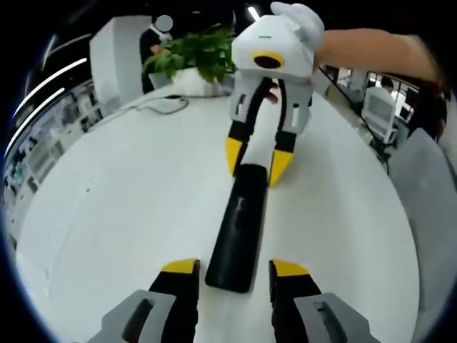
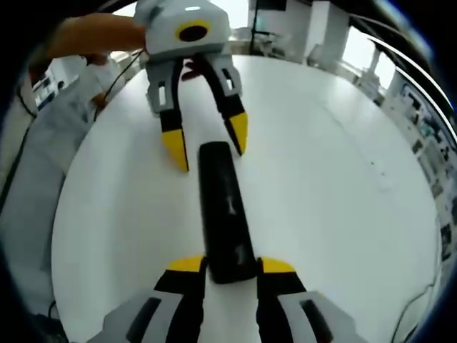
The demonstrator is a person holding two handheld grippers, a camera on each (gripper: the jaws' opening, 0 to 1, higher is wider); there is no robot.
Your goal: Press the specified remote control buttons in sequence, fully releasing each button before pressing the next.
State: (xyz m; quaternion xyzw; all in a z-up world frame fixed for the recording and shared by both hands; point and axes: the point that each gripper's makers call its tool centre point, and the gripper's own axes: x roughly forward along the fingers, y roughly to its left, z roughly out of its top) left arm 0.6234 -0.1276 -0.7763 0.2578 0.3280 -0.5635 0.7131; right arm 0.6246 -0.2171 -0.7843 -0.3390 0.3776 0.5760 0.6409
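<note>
A black remote control [image 1: 239, 221] [image 2: 225, 214] lies lengthwise on the round white table [image 1: 121, 207] [image 2: 328, 179], between two grippers that face each other. In the left gripper view my left gripper [image 1: 235, 268] is open. Its yellow-tipped jaws straddle the remote's near end with a small gap on each side. At the remote's other end my right gripper [image 2: 230, 266] has both jaws pressed against the sides and is shut on it. Each gripper also appears at the top of the other's view: the right gripper [image 1: 257, 163] and the left gripper [image 2: 207, 143]. The buttons are too dark to make out.
A potted green plant [image 1: 193, 57] and a dark cable [image 1: 161, 103] sit at the table's far side. A person's forearm [image 1: 371, 50] [image 2: 93, 32] holds each gripper. A grey chair back [image 1: 425, 186] stands by the table edge, with office desks beyond it.
</note>
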